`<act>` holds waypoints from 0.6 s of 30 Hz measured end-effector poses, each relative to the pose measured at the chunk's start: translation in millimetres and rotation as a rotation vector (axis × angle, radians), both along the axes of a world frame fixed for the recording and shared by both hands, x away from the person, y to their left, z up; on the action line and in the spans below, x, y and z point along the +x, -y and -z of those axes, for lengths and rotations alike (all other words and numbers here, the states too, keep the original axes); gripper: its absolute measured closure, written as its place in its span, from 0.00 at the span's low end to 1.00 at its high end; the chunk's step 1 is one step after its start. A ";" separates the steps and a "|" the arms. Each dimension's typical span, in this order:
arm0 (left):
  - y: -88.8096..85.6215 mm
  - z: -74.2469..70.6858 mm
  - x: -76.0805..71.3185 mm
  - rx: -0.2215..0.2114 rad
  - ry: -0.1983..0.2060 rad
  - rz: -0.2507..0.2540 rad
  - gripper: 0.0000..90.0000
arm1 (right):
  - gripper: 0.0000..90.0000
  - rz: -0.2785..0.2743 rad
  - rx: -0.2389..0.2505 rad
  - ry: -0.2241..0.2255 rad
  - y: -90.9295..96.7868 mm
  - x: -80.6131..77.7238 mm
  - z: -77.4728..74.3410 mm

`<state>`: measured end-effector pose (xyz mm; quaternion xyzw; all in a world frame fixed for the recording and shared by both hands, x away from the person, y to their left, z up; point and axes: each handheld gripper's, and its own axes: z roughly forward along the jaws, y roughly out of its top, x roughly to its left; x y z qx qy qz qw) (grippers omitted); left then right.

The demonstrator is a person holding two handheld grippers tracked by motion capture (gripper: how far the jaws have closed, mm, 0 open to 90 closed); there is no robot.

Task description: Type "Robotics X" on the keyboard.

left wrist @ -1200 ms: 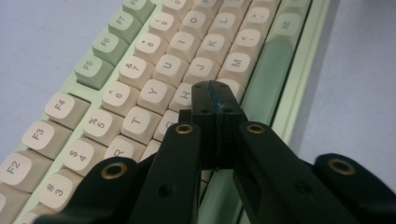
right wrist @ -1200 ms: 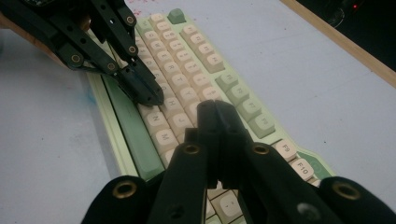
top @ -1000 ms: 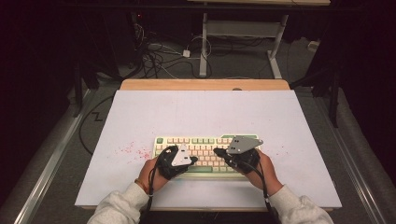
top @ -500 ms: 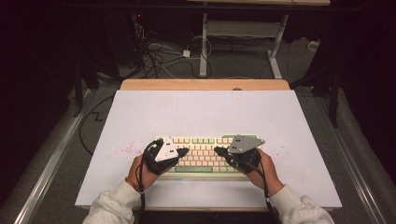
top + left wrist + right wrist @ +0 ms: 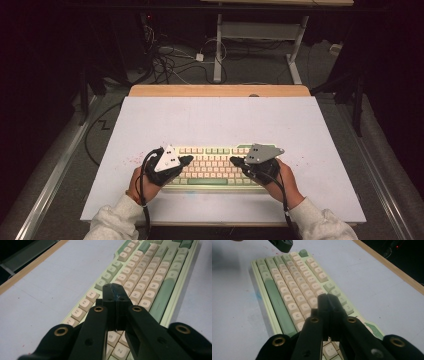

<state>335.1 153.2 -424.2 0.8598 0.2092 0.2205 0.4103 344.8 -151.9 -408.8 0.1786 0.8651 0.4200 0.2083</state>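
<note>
So the keyboard (image 5: 212,167) sits near the front edge of the white table (image 5: 220,120), long axis running side to side. The left gripper (image 5: 186,160) hovers over its left end and the right gripper (image 5: 234,161) over its right end, tips pointing inward at each other. Both have their jaws pressed together with nothing between them. Looks like key poking: left-half keys lie nearer the left one, and vice versa.
</note>
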 end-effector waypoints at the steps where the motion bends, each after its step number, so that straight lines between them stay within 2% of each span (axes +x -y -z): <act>1: -1.8 -0.2 -0.2 0.000 0.003 -0.004 0.98 | 1.00 -0.001 0.001 -0.001 0.1 0.1 0.1; 18: -27.1 0.5 -6.4 -0.017 0.006 -0.062 0.98 | 1.00 0.002 0.000 0.003 2.0 1.0 -0.2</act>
